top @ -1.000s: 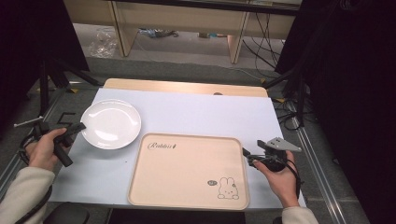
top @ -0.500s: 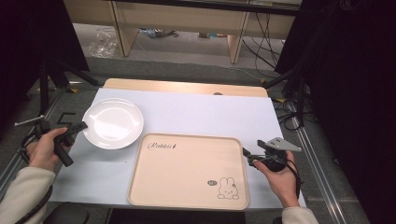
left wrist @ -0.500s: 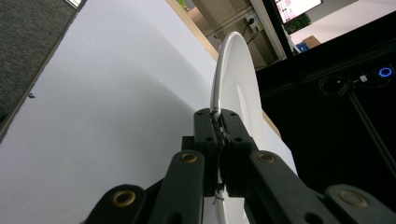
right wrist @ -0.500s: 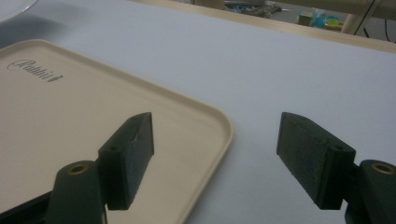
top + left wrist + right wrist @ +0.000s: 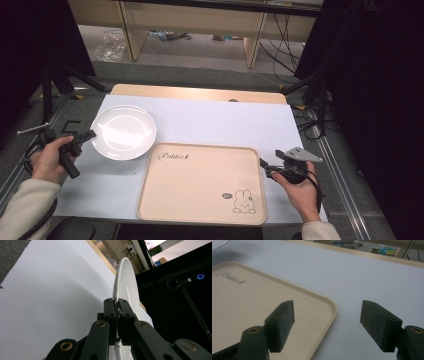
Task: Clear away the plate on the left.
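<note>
Left gripper view alone shows the left tool (image 5: 117,305) clamped on the plate (image 5: 123,280) rim (right tool (image 5: 329,326) apart).

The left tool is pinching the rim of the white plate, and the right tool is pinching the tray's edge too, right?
Not quite. The right tool is open beside the tray, pinching nothing, as the right gripper view shows. The left tool does pinch the white plate.

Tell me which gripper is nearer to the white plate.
Left. The left gripper is clamped on the white plate rim; the right gripper hangs open across the tray, at its right edge.
</note>
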The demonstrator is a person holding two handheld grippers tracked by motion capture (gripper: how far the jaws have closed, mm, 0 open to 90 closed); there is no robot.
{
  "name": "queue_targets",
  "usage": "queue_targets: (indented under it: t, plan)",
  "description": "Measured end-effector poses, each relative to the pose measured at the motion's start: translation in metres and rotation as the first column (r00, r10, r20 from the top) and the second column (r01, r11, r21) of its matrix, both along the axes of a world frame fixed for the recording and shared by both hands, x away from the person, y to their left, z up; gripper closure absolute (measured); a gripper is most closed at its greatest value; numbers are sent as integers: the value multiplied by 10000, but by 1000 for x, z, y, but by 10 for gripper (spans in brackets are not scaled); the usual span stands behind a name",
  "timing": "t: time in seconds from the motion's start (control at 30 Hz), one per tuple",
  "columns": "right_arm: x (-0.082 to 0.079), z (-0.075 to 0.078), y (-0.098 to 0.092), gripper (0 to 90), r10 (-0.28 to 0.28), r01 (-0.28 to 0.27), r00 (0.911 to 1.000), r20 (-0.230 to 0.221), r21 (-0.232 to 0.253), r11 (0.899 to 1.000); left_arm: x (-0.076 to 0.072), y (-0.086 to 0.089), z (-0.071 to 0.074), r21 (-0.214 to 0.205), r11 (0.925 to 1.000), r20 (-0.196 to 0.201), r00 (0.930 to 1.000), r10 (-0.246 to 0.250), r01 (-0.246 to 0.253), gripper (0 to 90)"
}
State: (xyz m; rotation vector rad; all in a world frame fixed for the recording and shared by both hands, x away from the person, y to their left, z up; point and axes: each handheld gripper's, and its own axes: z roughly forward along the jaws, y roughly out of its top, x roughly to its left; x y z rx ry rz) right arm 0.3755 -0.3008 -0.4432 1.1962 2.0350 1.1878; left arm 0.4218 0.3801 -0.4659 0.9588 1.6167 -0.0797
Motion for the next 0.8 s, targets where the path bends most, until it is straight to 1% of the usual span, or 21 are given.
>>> queue_targets:
  t: [0.03,0.07,0.1,0.13,0.23,0.33,0.37,0.4,0.43,0.57,0.6,0.63,0.8]
  plan:
    - [0,1,-1,282,24,-24,9999,-120,-61,10000,0,-1,0,-22,10000,33,10000,-55,55,864]
    - [0,0,0,282,25,-25,10000,-42,6,10000,0,-1,0,-22,10000,33,10000,-55,55,864]
    - [0,0,0,282,25,-25,10000,-42,6,10000,0,-1,0,-143,9998,163,9998,-96,98,864]
    - [0,0,0,282,26,-26,10000,-42,15,10000,0,-2,1,-25,10000,33,10000,-93,93,864]
    - [0,0,0,282,17,-17,10000,-37,24,10000,0,-3,2,52,9997,102,9996,-258,258,864]
    - [0,0,0,282,26,-26,10000,-23,18,10000,0,-5,3,-8,9996,103,9995,-291,291,864]
    - [0,0,0,282,45,-45,10000,-48,-1,10000,0,-5,3,-2,9995,115,9994,-325,325,864]
    - [-1,1,0,282,44,-45,9998,-215,-16,10000,0,-6,3,-38,9994,126,9994,-338,338,864]
    - [0,0,0,282,35,-35,10000,-39,9,10000,0,-6,3,-59,9994,119,9993,-354,355,864]
    - [0,0,0,282,34,-34,10000,-66,17,10000,0,-8,4,-75,9991,156,9990,-424,425,864]
    - [-1,1,0,282,38,-39,9997,-228,-11,10000,0,-8,4,-76,9990,163,9989,-437,438,864]
    - [0,0,0,282,39,-38,10000,-69,21,10000,-1,-8,5,-88,9990,166,9989,-444,445,864]
    - [0,0,0,282,41,-41,10000,-68,31,10000,-1,-10,5,-113,9985,126,9985,-539,541,864]
